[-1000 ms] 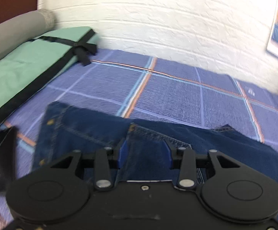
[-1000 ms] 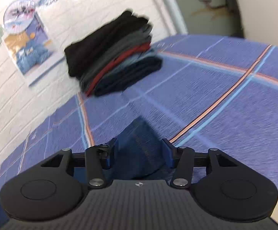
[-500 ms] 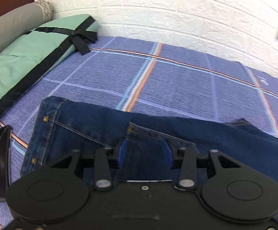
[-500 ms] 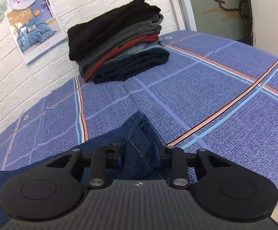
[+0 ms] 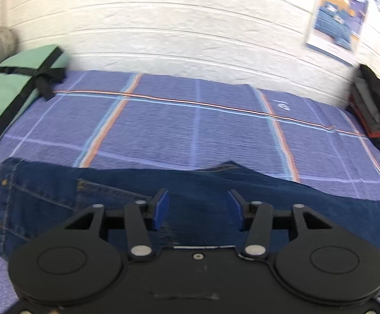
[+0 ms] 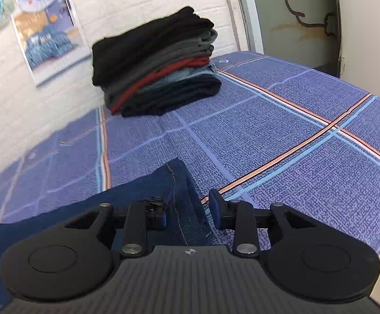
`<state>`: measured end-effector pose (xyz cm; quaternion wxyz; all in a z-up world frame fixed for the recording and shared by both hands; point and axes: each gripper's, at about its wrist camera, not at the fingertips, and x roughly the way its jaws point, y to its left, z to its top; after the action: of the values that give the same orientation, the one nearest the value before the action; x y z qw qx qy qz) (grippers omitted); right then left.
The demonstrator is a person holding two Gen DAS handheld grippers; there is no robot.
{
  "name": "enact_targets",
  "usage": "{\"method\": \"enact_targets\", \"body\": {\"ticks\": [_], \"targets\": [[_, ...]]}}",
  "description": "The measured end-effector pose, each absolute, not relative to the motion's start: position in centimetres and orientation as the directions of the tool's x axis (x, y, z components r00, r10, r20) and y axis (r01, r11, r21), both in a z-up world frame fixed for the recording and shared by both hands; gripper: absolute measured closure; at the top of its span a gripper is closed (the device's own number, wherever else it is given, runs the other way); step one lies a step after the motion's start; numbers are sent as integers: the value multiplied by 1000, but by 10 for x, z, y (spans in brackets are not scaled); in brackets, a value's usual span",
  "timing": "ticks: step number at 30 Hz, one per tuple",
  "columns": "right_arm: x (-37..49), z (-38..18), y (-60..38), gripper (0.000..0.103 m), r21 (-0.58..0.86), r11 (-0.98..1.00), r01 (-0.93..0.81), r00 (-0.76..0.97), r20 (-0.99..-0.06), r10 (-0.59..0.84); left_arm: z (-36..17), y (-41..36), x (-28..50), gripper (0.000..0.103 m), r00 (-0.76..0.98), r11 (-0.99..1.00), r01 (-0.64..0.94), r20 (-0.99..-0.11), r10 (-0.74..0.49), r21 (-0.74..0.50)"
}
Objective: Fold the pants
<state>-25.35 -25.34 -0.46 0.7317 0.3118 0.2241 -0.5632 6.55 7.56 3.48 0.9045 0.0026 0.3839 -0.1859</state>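
Dark blue jeans (image 5: 200, 191) lie flat across the near part of a blue plaid bed, waistband with rivets at the left (image 5: 4, 204). My left gripper (image 5: 196, 209) is open just above the jeans' middle, its blue pads apart and holding nothing. In the right wrist view the leg hem end of the jeans (image 6: 174, 183) lies on the sheet. My right gripper (image 6: 188, 212) is open over that hem, the denim seam running between the pads, not pinched.
A stack of folded clothes (image 6: 156, 65) sits at the far end by the white brick wall, also at the right in the left wrist view (image 5: 375, 104). A green cushion with black straps (image 5: 9, 89) lies far left. The bed edge (image 6: 378, 238) drops off at right.
Both grippers have opened and let go of the jeans. The jeans now lie flat on the bed. The left gripper has shifted right along the jeans.
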Motion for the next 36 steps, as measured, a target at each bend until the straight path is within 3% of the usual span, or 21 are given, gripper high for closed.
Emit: {"method": "enact_targets", "body": {"ticks": [3,9,13,23,28,32,36], "targets": [[-265,-3,-248,47,244,151,958,280,-682,-676,36,57,60,53,616,912,383,-695,-370,-146],[-281,-9,-228,33,394,114,912,374,-688,-622,24,12,47,54,549,866,478,-721,-423,-145],[-279,-21,-218,33,545,118,830,514,-666,-541,14,-20,41,62,496,824,546,-736,-462,-150],[-269,-50,-245,37,690,52,722,569,-550,-611,1,-106,5,66,386,695,706,-747,-541,-139],[-266,-47,-239,38,674,111,730,586,-535,-608,-10,-143,-5,67,392,676,732,-760,-519,-83],[-270,-48,-238,49,682,110,723,603,-544,-584,-2,-159,-15,67,287,614,766,-754,-591,-190],[-271,-54,-242,51,716,68,695,592,-516,-619,3,-191,-41,69,206,516,828,-737,-644,-220]]}}
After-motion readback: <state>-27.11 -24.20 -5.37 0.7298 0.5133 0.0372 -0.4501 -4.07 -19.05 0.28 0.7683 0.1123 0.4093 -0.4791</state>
